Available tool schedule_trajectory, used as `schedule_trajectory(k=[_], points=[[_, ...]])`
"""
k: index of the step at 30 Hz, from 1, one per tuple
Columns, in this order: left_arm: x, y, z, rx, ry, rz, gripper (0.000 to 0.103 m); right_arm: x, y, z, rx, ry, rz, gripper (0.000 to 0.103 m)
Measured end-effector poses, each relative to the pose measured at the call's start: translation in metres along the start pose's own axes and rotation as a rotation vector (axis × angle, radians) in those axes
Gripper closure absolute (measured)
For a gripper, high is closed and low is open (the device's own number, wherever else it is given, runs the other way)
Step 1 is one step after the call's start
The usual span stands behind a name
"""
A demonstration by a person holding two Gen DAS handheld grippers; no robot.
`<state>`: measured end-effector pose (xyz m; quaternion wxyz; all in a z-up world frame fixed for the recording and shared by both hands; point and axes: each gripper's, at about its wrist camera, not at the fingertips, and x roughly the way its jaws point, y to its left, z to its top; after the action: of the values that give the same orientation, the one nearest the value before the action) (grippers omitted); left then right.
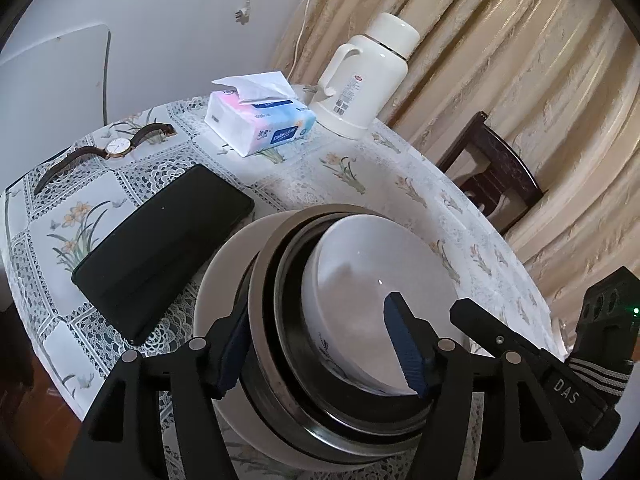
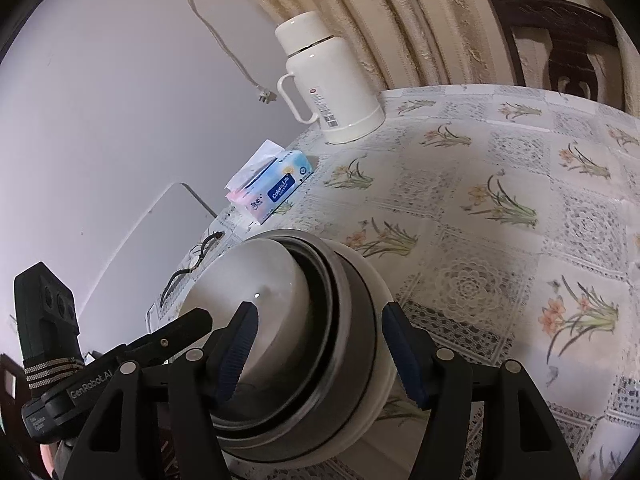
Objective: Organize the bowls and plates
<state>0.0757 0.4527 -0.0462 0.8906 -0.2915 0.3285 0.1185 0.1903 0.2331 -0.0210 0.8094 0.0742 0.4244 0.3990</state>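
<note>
- Two grippers straddle one nested stack on the table [image 2: 520, 184].
- Stack: white bowl [image 1: 360, 280] sits inside steel bowl [image 1: 280, 320], which rests on white plate [image 1: 216, 280].
- Left gripper [image 1: 320, 344]: jaws spread wide, one finger outside the steel bowl, one inside the white bowl; no clamping seen.
- Right gripper [image 2: 320, 356]: jaws likewise spread, astride the stack's opposite rim.
- Black case [image 1: 160, 248] lies just beside the plate.

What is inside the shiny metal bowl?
A white bowl sits nested inside the metal bowl, and the metal bowl rests on a white plate. The white bowl looks empty. Anything beneath it, on the metal bowl's bottom, is covered.
</note>
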Motion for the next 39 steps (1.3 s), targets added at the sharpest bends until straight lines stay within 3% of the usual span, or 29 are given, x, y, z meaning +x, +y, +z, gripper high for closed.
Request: schedule_trajectory(k=[5,17,25,33,39], points=[[-0.007,-0.001,-0.004,0.001,-0.007,0.003,0.038,-0.005,-0.003,-0.007,0.003,-0.001,-0.002,0.032],[-0.047,-0.011,-0.029,0.14,-0.139,0.142,0.033,-0.034,0.003,-0.031,-0.048,-0.046,-0.014,0.026],[-0.07,-0.022,-0.052,0.217,-0.192,0.185,0.029,-0.053,0.013,-0.055,-0.099,-0.082,-0.03,0.015],[-0.08,-0.038,-0.079,0.309,-0.248,0.23,0.019,-0.065,0.014,-0.077,-0.141,-0.12,-0.124,0.001],[-0.081,-0.042,-0.09,0.336,-0.257,0.262,0.014,-0.067,0.018,-0.087,-0.214,-0.167,-0.237,0.0]])
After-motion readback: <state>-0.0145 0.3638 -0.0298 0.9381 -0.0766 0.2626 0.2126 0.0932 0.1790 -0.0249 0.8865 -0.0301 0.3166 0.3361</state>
